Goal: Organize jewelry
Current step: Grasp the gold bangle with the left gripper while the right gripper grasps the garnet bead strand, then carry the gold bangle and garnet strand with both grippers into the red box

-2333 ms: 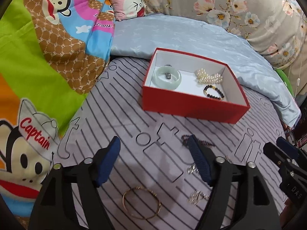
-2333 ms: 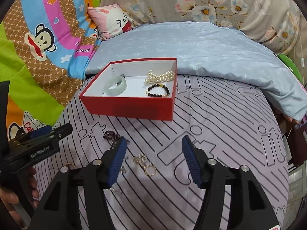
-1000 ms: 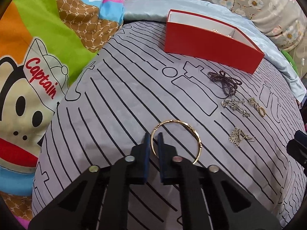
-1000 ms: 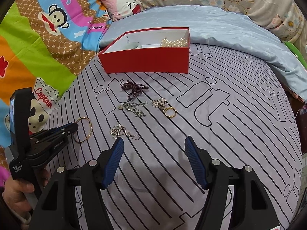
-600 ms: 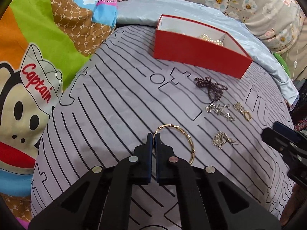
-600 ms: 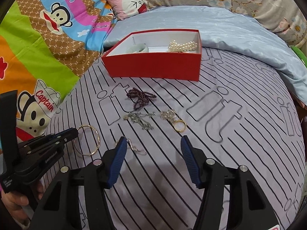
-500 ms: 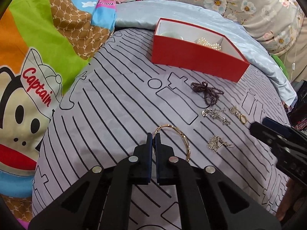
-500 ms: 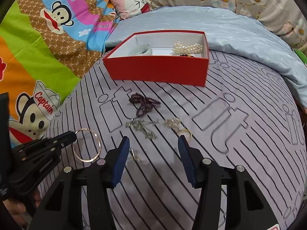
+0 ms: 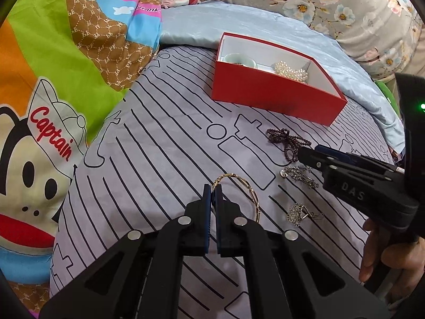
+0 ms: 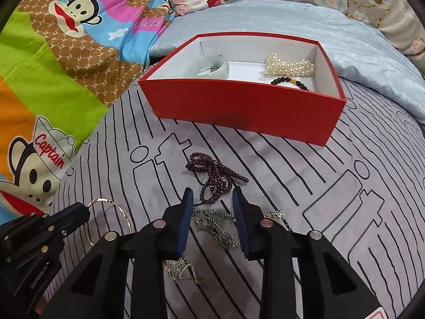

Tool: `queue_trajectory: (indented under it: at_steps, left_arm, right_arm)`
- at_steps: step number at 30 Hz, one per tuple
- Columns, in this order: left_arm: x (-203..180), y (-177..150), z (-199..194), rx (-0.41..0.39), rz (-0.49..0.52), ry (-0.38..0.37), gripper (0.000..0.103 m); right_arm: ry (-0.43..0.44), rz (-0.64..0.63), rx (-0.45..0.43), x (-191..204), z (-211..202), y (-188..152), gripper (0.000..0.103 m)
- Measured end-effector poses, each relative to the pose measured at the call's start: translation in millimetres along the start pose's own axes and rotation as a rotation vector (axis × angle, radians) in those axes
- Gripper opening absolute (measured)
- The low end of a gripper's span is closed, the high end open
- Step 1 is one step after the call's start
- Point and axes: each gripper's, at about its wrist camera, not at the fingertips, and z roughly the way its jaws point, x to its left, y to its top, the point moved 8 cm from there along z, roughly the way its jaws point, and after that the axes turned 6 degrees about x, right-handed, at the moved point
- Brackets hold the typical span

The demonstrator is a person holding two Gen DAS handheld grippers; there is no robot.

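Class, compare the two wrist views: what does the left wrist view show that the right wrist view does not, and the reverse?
Only the left wrist view: the hand holding the right tongs.

Only the right wrist view: the dark bead bracelet inside the red box, and the right tongs' narrowing gap over the silver chain.

Both: gold bangle pinched in the left tongs, purple bead string, pearls, jade bangle.
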Motion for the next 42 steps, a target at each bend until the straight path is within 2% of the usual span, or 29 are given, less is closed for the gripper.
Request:
queue_trajectory:
  at_steps: [12, 19, 29, 42]
  left_arm:
    - [0.4, 2.4, 3.2, 0.004, 0.001, -0.002, 0.002]
    - [-0.6, 3.7, 3.3, 0.001, 0.0, -0.002, 0.002]
    - [-8.3, 10.0, -7.4, -0.022, 0.011, -0.017, 0.002]
    - [-33.1, 34.4, -34.1, -0.081, 0.052, -0.049, 0.002]
  right_arm:
    - [0.006, 0.009, 0.025, -4.2, 16.8, 4.9, 0.01]
    - [0.011, 0.007, 0.013, -5.6, 11.8, 6.2, 0.003]
    - [0.018, 0.025, -0.022, -13.3, -15.1, 5.3, 0.003]
    - [0.012, 0.05, -0.105, -27.7, -79.6, 10.4, 0.003]
